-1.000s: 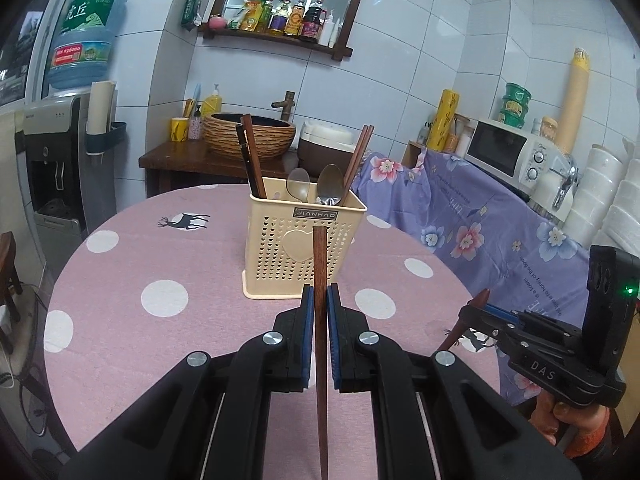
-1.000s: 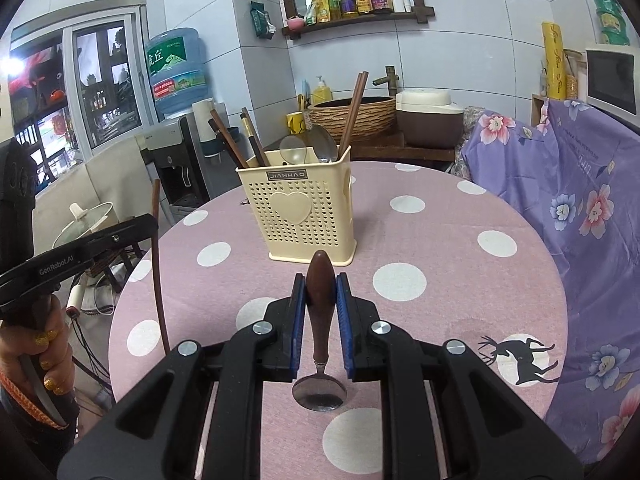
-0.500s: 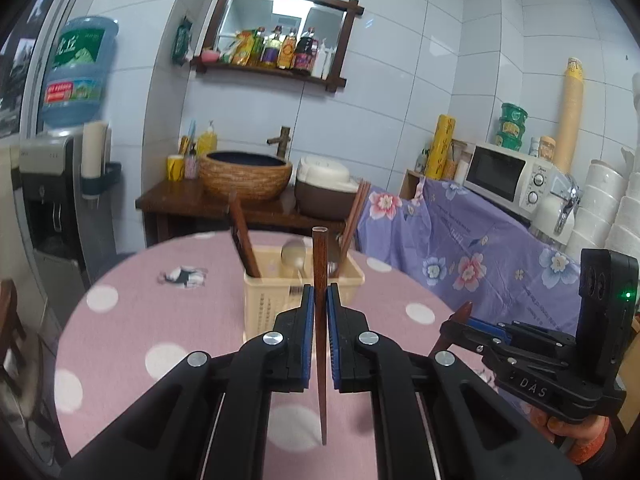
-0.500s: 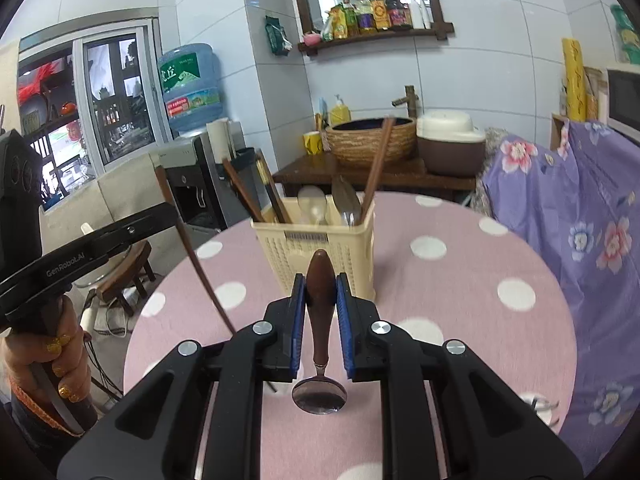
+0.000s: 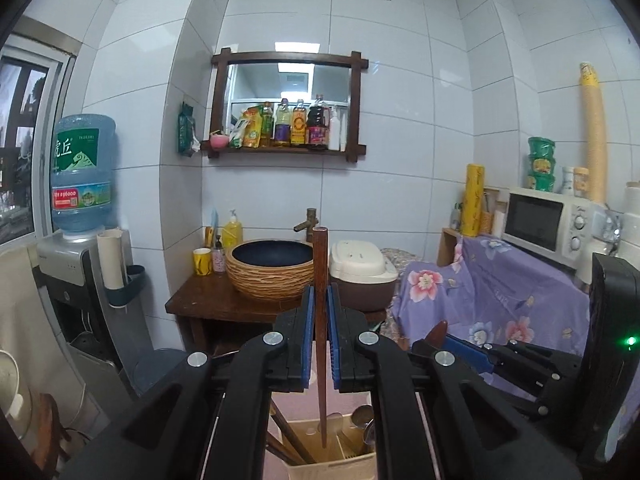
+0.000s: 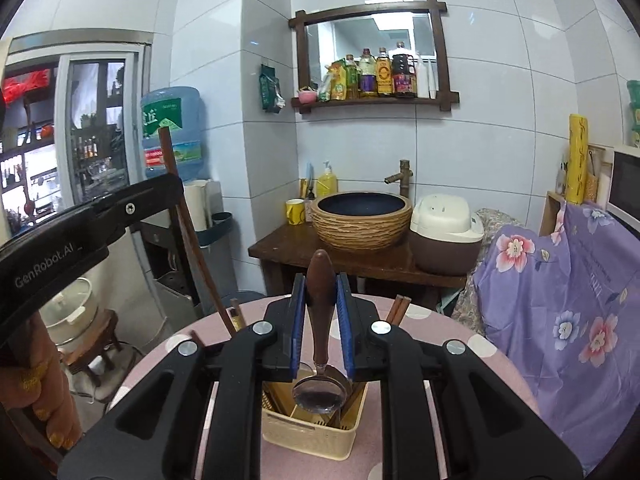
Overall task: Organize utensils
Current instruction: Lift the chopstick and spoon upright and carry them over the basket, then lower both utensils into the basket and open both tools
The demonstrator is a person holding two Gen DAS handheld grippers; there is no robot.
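Note:
My left gripper (image 5: 320,336) is shut on a dark wooden chopstick (image 5: 320,264) held upright, its tip hanging over the cream utensil basket (image 5: 332,466) below. My right gripper (image 6: 320,326) is shut on the brown handle of a metal spoon (image 6: 319,393), bowl downward, right above the same basket (image 6: 308,436). Chopsticks and spoons stand in the basket. In the right wrist view the left gripper (image 6: 72,220) with its chopstick (image 6: 188,232) shows at the left. The right gripper (image 5: 460,346) shows at the right of the left wrist view.
The basket stands on a round pink table with white dots (image 6: 472,352). Behind it are a wooden stand with a woven basin (image 6: 362,220), a rice cooker (image 6: 444,232), a water dispenser (image 5: 80,264) on the left and a purple flowered cloth (image 6: 568,304) on the right.
Both grippers have risen and come forward over the basket, each keeping its utensil. The views now look higher at the wall, and the basket has slid to the bottom of the frames.

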